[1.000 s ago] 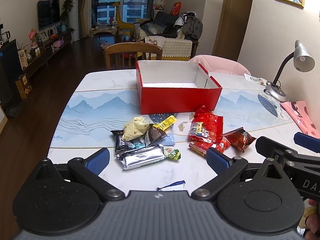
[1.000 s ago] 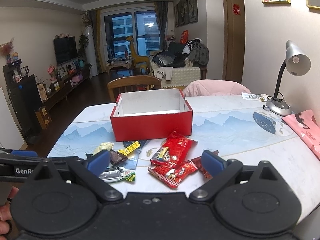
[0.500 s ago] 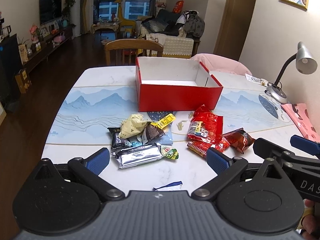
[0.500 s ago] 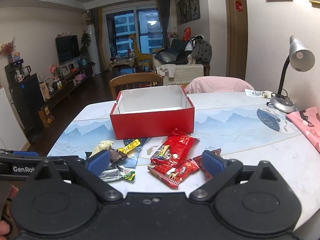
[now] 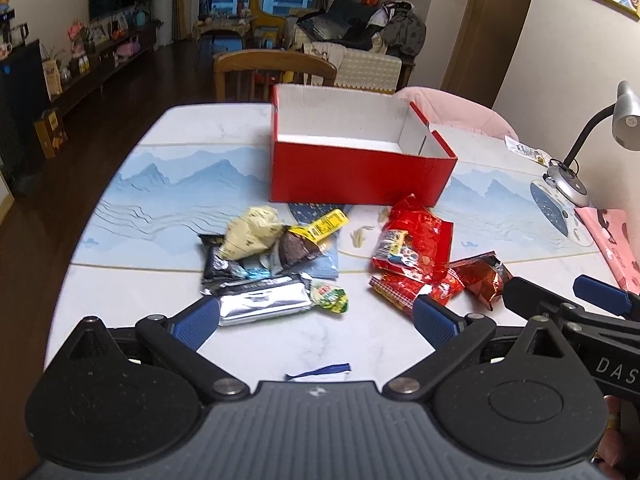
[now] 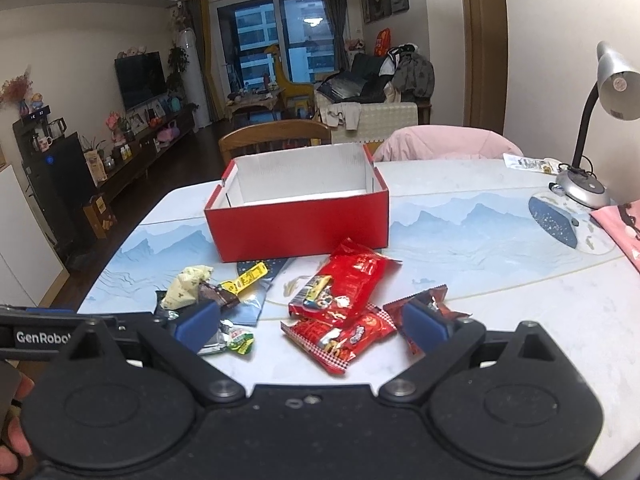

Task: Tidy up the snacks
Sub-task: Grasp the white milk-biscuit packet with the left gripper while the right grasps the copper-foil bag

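Here the left gripper [image 5: 316,318] hangs over the near edge of the tabletop [image 5: 120,292], its jaws spread wide and holding nothing. The right gripper [image 6: 310,326] is beside it, jaws likewise wide apart and empty.

The snacks lie loose on the tabletop in two clusters in front of an open red box [image 5: 360,178], whose white inside shows no contents. On the left a silver packet [image 5: 264,304] lies nearest, with a small green packet [image 5: 330,294] touching its right end; behind them are a pale yellow bag [image 5: 250,236], a dark brown wrapper [image 5: 296,250] and a yellow stick [image 5: 326,224], piled together. On the right, a large red bag [image 6: 342,286] lies partly over a second red bag [image 6: 340,336], with a dark red wrapper [image 6: 430,306] just beside them.

A desk lamp [image 6: 592,120] stands at the far right.
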Action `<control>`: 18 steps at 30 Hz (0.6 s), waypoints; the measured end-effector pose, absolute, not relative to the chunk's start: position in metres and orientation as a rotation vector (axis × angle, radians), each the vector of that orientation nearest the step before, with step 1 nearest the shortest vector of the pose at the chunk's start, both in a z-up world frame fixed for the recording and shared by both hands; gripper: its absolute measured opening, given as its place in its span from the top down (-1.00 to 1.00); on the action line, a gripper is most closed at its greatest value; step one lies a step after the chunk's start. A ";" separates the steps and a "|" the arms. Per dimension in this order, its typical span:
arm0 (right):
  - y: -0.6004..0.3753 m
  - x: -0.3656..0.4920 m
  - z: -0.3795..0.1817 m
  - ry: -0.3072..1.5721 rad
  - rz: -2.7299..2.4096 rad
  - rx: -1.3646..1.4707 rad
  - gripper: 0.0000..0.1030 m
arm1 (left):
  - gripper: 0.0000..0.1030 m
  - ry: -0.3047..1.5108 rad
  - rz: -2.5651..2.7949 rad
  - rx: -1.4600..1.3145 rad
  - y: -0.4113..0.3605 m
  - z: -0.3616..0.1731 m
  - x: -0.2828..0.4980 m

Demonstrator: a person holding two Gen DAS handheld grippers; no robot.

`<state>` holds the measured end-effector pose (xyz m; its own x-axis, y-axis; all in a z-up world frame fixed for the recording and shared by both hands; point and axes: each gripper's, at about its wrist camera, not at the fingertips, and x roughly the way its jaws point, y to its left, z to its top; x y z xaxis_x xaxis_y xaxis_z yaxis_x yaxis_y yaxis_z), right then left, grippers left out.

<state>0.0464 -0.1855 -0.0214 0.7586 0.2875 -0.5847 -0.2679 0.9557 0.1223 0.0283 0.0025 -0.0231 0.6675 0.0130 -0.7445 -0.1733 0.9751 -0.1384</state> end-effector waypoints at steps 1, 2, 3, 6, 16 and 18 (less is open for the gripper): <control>-0.189 0.051 -0.023 0.650 0.298 0.030 -0.91 | -1.00 0.851 0.116 -0.203 0.000 -0.027 0.032; -0.190 0.054 -0.025 0.655 0.295 0.030 -0.91 | -1.00 0.866 0.130 -0.199 -0.001 -0.030 0.037; -0.193 0.058 -0.026 0.661 0.288 0.029 -0.91 | -1.00 0.883 0.144 -0.201 -0.002 -0.035 0.041; -0.202 0.075 -0.041 0.699 0.257 0.027 -0.89 | -1.00 0.950 0.190 -0.214 -0.003 -0.051 0.054; -0.219 0.137 -0.098 0.780 0.165 -0.136 -0.83 | -1.00 1.174 0.318 -0.324 -0.001 -0.112 0.087; -0.221 0.147 -0.104 0.780 0.164 -0.172 -0.83 | -1.00 1.211 0.326 -0.329 -0.001 -0.119 0.090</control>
<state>0.1471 -0.2214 -0.1042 0.6995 0.0829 -0.7098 -0.2096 0.9734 -0.0928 0.0895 -0.0012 -0.1194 0.3182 0.0693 -0.9455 -0.4150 0.9069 -0.0732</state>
